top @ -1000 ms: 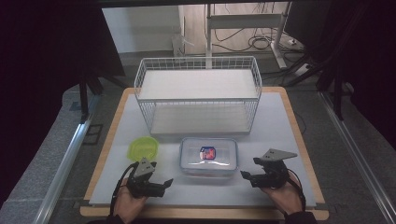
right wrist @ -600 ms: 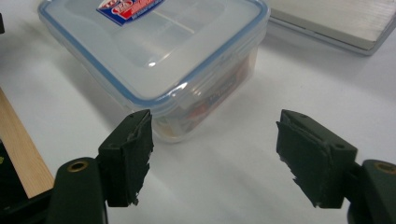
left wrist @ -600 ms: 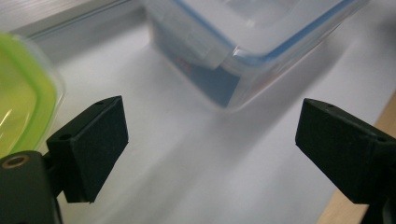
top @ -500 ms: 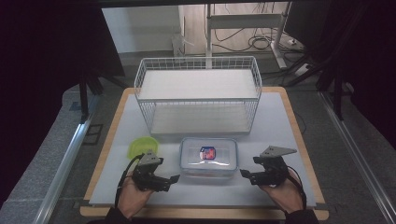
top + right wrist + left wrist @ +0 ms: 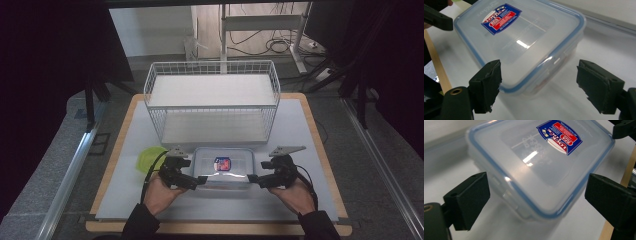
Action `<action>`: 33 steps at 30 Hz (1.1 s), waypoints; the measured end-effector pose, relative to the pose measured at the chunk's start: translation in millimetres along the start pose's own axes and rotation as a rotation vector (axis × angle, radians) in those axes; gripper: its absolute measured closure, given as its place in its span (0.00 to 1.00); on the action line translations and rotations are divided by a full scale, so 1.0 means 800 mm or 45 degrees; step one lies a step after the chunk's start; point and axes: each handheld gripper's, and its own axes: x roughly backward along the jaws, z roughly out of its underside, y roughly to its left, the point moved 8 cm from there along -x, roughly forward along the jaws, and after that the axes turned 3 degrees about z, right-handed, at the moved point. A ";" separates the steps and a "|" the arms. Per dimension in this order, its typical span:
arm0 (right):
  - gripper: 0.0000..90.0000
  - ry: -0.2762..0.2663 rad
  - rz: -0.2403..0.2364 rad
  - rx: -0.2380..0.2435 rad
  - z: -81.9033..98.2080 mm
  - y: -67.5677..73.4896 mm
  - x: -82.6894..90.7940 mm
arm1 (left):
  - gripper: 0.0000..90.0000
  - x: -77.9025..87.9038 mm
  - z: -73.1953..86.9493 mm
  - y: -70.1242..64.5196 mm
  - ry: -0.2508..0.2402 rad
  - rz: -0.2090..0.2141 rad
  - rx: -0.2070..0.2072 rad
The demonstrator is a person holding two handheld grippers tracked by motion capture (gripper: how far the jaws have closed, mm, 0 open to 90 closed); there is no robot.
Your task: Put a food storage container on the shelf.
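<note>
A clear plastic food box (image 5: 222, 167) with a blue-rimmed lid and a red and blue label lies at the front middle of the white table. My left gripper (image 5: 200, 180) is at its near left corner and my right gripper (image 5: 252, 178) at its near right corner. In the left gripper view the box (image 5: 531, 165) has one corner between the wide jaws of the left gripper (image 5: 537, 200), and the pads stand clear of it. In the right gripper view the box (image 5: 524, 42) sits the same way in the right gripper (image 5: 542, 83). Both sets of jaws have just been opening.
A white wire basket (image 5: 210, 65) stands behind the box across the middle of the table. A yellow-green flat thing (image 5: 147, 159) lies left of the box, just behind my left hand. The table's wooden edge (image 5: 327, 165) runs close on the right.
My left gripper has moved right and forward to the box's left corner. The right gripper has edged left toward the right corner. The box has stayed put.
</note>
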 end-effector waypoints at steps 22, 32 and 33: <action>0.16 0.097 -0.208 -0.201 -0.008 -0.002 -0.036 | 0.00 -0.025 -0.001 0.016 0.040 0.142 0.212; 0.34 0.043 -0.152 -0.150 0.000 0.016 -0.013 | 0.18 0.008 0.016 -0.005 -0.059 0.043 0.061; 0.38 0.027 -0.157 -0.148 0.001 0.016 -0.009 | 0.22 0.013 0.018 -0.006 -0.082 0.046 0.055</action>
